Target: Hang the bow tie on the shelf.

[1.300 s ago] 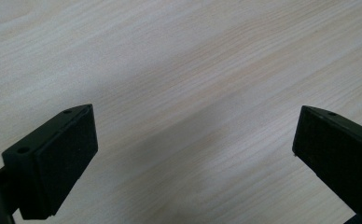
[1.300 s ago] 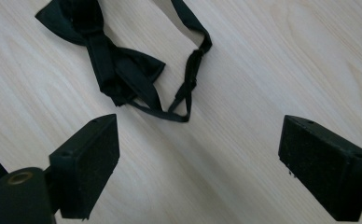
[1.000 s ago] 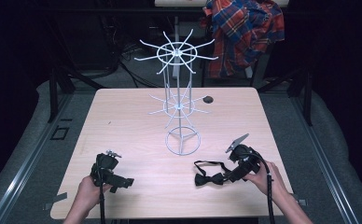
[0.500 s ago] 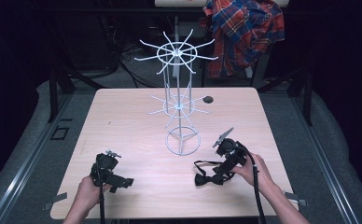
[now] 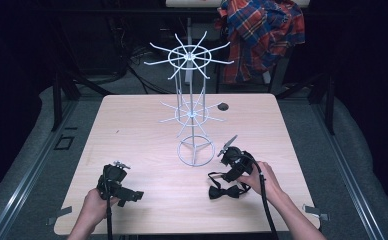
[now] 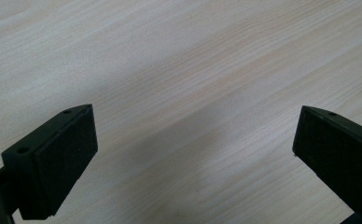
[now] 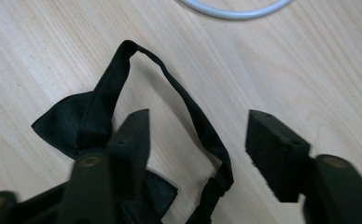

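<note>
**Right jaws spread over the bow tie, left jaws spread over bare desk**

While I watch the high view, I see the light wooden desk (image 5: 142, 130) with a white wire display stand (image 5: 192, 110) upright near its middle, its round base ring resting on the wood and 2 tiers of spokes fanning out above. A small dark round object (image 5: 223, 106) lies on the desk just behind and to the right of the stand; I cannot tell what it is. A plaid shirt (image 5: 262, 35) hangs beyond the far edge. The left gripper (image 5: 116, 182) sits near the front left of the desk in the person's left hand (image 5: 96, 207). The right gripper (image 5: 234, 162) is held in the right hand (image 5: 262, 180) at the front right, near the stand's base, directly above a black bow tie (image 5: 225, 190) that lies flat on the wood with its strap looping back toward the gripper.

From the left gripper view, I see both jaws wide apart, with plain wood grain between them and nothing held.

From the right gripper view, the jaws are spread as well, gripping nothing. The bow tie (image 7: 76, 123) lies under and beside the left-hand jaw, and its strap (image 7: 188, 112) arcs up and runs down through the gap between the 2 jaws. A curved piece of the stand's white base ring (image 7: 235, 10) crosses the top edge.
</note>
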Demonstrator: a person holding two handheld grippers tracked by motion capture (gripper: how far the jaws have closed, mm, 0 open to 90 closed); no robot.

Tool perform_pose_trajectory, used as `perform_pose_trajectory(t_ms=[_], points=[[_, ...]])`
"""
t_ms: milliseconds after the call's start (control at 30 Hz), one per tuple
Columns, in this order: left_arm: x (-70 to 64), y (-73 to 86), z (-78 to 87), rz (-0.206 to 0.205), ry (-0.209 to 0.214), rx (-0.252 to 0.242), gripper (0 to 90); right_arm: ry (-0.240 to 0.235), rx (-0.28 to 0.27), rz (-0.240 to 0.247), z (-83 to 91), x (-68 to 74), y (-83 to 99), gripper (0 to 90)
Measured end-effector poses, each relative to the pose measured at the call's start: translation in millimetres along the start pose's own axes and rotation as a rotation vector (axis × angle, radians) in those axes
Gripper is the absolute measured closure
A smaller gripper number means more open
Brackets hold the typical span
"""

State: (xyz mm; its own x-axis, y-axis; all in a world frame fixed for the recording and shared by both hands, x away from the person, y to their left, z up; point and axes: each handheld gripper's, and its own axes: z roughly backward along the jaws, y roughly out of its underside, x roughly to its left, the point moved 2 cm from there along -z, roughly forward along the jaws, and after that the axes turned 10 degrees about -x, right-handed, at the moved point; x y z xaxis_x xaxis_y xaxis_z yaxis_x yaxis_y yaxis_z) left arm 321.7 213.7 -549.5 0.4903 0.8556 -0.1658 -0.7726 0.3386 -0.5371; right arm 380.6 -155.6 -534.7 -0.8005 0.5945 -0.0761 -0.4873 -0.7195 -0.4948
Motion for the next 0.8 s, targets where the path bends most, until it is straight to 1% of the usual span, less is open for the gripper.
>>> perform_pose_trajectory(t_ms=[33,100,133,200,300,367,400,467,600,633,700,767,800], points=[[0.0,0.0,0.0,0.0,0.0,0.0,0.0,-0.004,-0.005,-0.005,-1.6,1.2,-0.7,44.5],[0.2,0.0,0.2,0.0,0.0,0.001,0.0,0.002,0.004,0.024,-4.3,3.1,-3.5,48.0],[0.2,-0.1,0.3,0.0,0.0,0.002,0.0,-0.001,0.005,0.025,-6.5,5.0,-4.6,48.9],[0.1,-0.1,0.2,0.0,-0.001,-0.001,0.0,-0.003,0.011,0.045,-10.7,7.9,-6.9,50.5],[0.1,0.0,0.4,0.0,0.001,0.0,0.0,-0.011,0.009,0.05,-16.9,11.6,-9.5,53.4],[0.5,0.1,0.6,0.0,0.001,-0.003,0.0,-0.01,0.014,0.054,-20.1,13.1,-10.6,58.2],[0.7,0.1,0.8,-0.001,0.001,-0.001,0.0,0.002,0.022,0.064,-23.1,14.3,-11.3,59.7],[0.9,0.3,0.9,0.002,0.0,-0.001,0.0,-0.005,0.019,0.062,-25.2,15.2,-11.5,60.3],[0.8,0.1,1.4,-0.003,0.001,-0.001,0.0,-0.002,0.015,0.051,-29.7,17.0,-13.1,62.0],[0.8,0.1,1.4,-0.003,0.0,-0.001,0.0,-0.014,0.011,0.048,-30.7,16.7,-13.3,62.7],[1.0,0.0,1.8,-0.006,0.001,0.002,0.0,-0.009,0.02,0.046,-32.5,15.9,-13.5,65.4],[0.6,0.2,2.1,-0.005,0.0,-0.001,0.0,-0.011,0.015,0.036,-34.7,15.4,-12.8,70.8],[0.4,0.4,2.3,-0.003,0.002,-0.001,0.0,-0.01,0.021,0.038,-35.2,15.4,-12.5,72.4]])
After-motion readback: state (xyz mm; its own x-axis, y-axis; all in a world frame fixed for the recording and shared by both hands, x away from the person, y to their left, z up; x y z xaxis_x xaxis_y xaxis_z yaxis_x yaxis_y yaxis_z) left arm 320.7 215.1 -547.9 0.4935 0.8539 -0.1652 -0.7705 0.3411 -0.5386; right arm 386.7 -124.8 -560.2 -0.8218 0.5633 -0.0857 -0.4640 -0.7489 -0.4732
